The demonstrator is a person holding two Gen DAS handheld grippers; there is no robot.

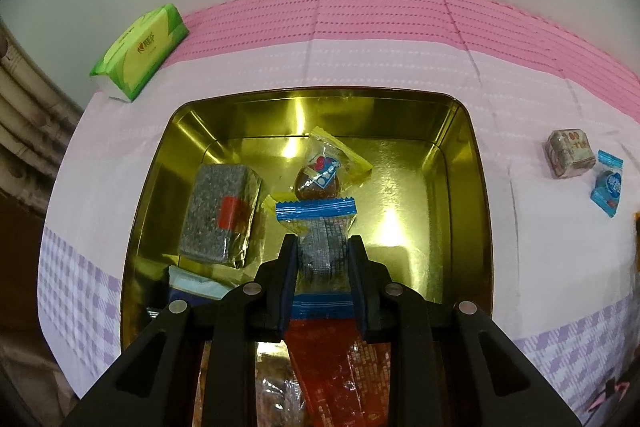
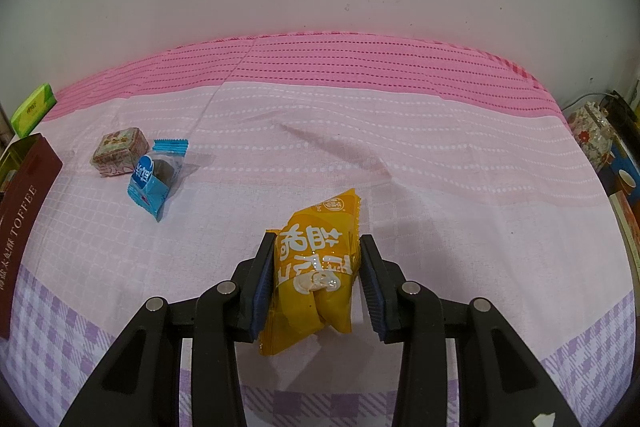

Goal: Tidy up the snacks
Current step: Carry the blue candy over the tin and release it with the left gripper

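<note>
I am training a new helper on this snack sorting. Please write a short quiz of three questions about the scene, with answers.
1. True or false: the left gripper holds a snack above the gold tin.
2. What colour is the packet between the right gripper's fingers?
3. Which item lies beside the blue candy on the cloth? A) brown cube B) spoon C) cup

Key: 1 true; 2 yellow; 3 A
</note>
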